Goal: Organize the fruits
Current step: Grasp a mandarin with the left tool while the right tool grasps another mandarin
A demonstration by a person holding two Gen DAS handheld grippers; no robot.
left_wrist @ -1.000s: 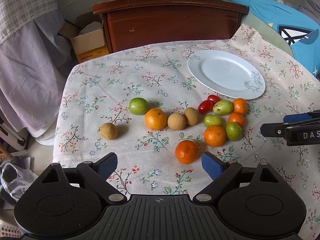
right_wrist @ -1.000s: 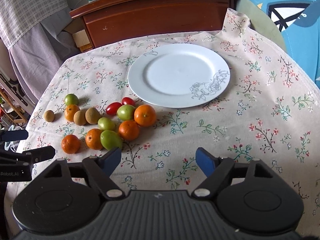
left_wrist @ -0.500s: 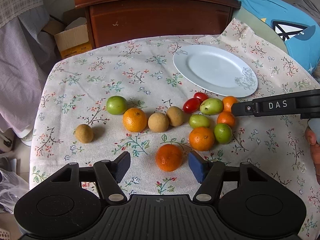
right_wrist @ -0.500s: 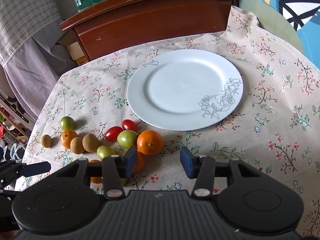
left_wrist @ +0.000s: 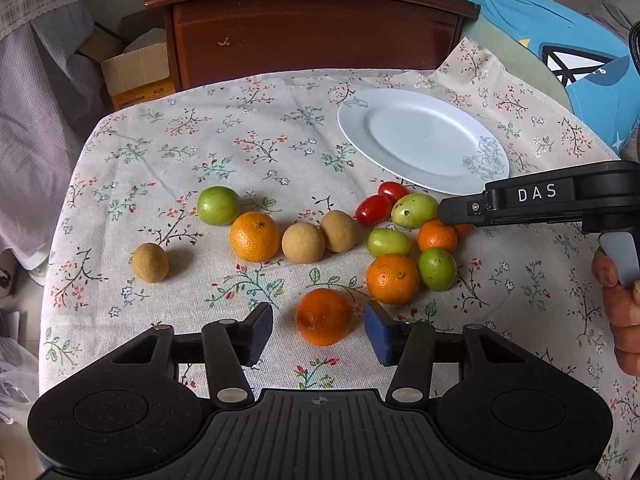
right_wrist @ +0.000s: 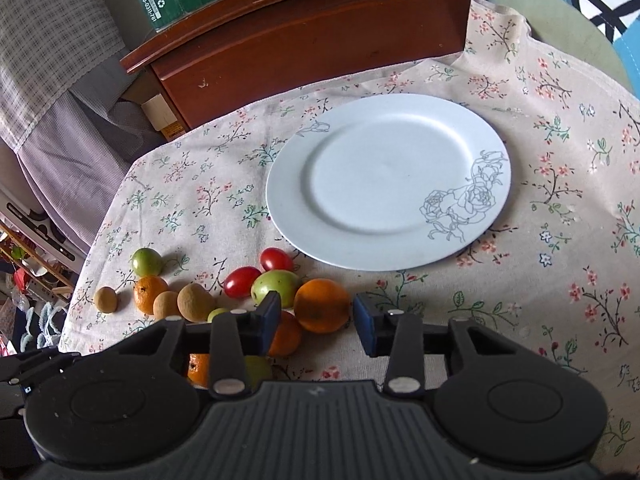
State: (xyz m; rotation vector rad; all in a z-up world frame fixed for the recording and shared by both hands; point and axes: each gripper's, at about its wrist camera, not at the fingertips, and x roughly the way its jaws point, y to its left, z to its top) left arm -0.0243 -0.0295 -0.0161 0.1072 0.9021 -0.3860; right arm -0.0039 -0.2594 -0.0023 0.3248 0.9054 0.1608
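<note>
Floral cloth (left_wrist: 248,148) covers the table, and a pale blue plate (right_wrist: 384,184) with a line-drawn rose on its rim sits bare at the far right of it; fruit lies scattered on the cloth to the near left of the plate. From the left wrist view, the left gripper (left_wrist: 319,332) has just been closing, and its blue pads flank a dark orange mandarin (left_wrist: 324,316) at the near edge of the group, a sliver of cloth showing on each side, so the pads are narrow around the fruit but not pressing it. From the right wrist view, the right gripper (right_wrist: 316,322) has also just been closing around another orange (right_wrist: 322,306) that lies just beside a green fruit (right_wrist: 276,286); its jaws are narrow, and whether the pads touch the peel I cannot tell. Two red cherry tomatoes (right_wrist: 256,274) lie between that green fruit and the plate's rim; further left sit a round green fruit (left_wrist: 218,205), a large orange (left_wrist: 254,236) and three tan, rough-skinned fruits (left_wrist: 303,243), one of them well apart at the left. A person's hand (left_wrist: 620,304) grips the right gripper's handle at the right edge of the left wrist view; a dark wooden cabinet (left_wrist: 312,32) stands behind the table.
</note>
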